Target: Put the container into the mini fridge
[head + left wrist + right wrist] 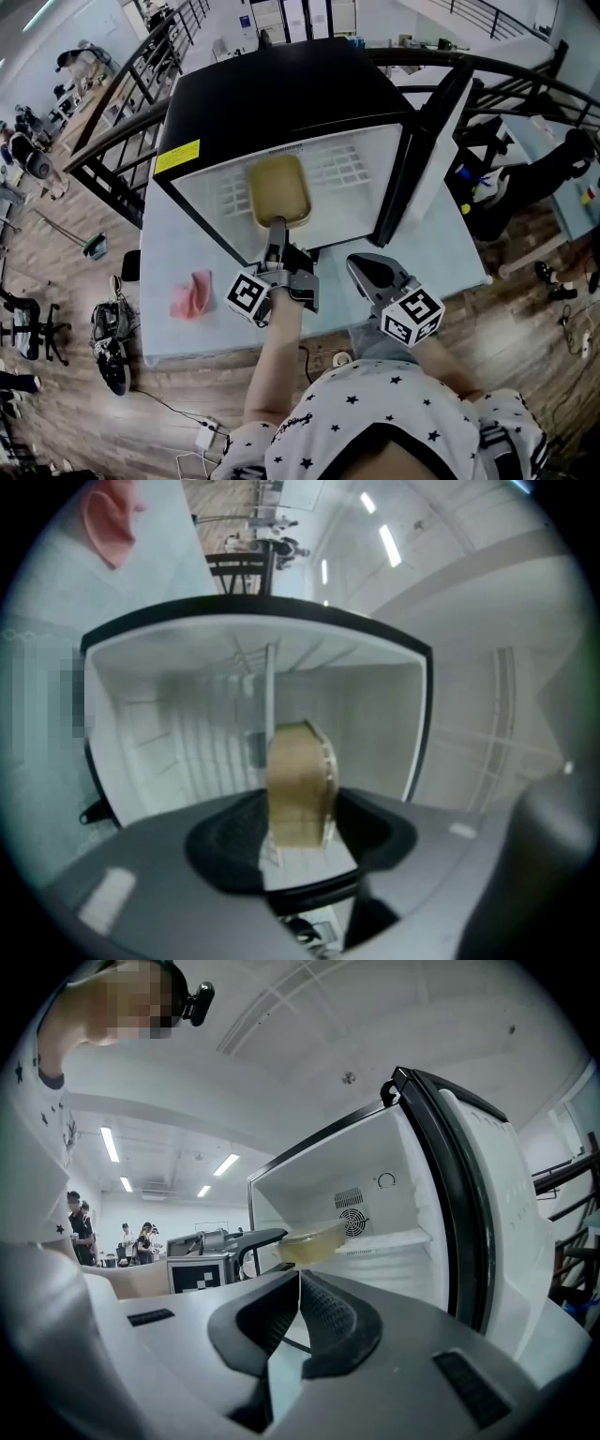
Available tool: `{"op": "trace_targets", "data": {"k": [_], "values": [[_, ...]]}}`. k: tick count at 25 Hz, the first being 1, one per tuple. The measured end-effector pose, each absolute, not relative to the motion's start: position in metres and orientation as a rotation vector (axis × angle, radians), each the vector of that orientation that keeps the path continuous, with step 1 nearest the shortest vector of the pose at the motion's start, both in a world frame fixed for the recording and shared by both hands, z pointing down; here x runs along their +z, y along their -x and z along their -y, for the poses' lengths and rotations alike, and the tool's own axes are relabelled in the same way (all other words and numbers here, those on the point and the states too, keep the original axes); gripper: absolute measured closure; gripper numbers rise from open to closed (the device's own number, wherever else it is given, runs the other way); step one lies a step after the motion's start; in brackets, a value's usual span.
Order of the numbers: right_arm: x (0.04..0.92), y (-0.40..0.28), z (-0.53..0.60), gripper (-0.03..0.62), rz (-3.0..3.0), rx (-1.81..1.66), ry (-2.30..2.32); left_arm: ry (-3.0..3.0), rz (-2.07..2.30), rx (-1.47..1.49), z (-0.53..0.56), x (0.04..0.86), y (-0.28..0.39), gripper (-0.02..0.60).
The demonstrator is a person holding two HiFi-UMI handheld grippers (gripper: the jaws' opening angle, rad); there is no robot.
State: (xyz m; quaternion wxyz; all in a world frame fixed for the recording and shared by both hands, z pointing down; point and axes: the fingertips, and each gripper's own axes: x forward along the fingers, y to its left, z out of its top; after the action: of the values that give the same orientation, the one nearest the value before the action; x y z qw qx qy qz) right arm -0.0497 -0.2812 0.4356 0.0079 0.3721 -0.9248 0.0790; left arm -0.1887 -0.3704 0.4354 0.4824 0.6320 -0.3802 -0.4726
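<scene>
- The left gripper view is soft and rolled on its side, so the container (298,785) shows edge-on as a tan slab at the centre. Its near end is lost behind the dark pads.
- From the head view the left gripper (277,230) covers the container's near rim. The fridge (281,94) is seen from above, so its floor and back wall are hard to read there.
- I cannot tell whether the container touches the shelf (394,1239). In the right gripper view it sits at about shelf level, in front of the fan (353,1222).
- The person is cut off at the bottom of the head view; only the arms and a star-print top show.
- The left gripper's jaws stand partly apart, one each side of the container's near end, and are clamped on it. The rest of the container reaches out ahead of them.
- The container (279,190) is at the middle of the head view, pushed into the fridge's open front, left of centre in the opening.
- The right gripper (298,1312) has its jaws closed together with nothing between them. The container (312,1241) is above and beyond them, well apart.
- In the head view the right gripper (361,267) is lower right of the left one, in front of the fridge, near the foot of the open door (441,141).
- A pink cloth (191,293) lies on the table (178,333), lower left, apart from both grippers.
</scene>
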Motion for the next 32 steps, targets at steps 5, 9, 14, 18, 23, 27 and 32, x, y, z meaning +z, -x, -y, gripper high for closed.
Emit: {"op": "trace_targets", "data": {"k": [5,9,14,18,23,27,32], "values": [[0.435,0.051,0.294,0.572,2.916,0.254,-1.140,-1.527,0.944,-1.150,0.386,0.432,0.186,0.356],[0.436,0.049,0.304,0.572,2.927,0.257,-1.131,-1.519,0.956,-1.157,0.396,0.431,0.185,0.356],[0.435,0.047,0.313,0.572,2.935,0.259,-1.121,-1.499,0.976,-1.164,0.406,0.431,0.186,0.356],[0.436,0.046,0.317,0.572,2.933,0.268,-1.123,-1.481,0.981,-1.170,0.413,0.430,0.187,0.356],[0.439,0.044,0.318,0.572,2.930,0.275,-1.122,-1.469,0.975,-1.174,0.419,0.429,0.187,0.356],[0.438,0.042,0.319,0.572,2.929,0.275,-1.126,-1.470,0.989,-1.167,0.422,0.428,0.187,0.356],[0.438,0.041,0.317,0.572,2.926,0.276,-1.125,-1.492,0.998,-1.162,0.422,0.428,0.187,0.356]]}}
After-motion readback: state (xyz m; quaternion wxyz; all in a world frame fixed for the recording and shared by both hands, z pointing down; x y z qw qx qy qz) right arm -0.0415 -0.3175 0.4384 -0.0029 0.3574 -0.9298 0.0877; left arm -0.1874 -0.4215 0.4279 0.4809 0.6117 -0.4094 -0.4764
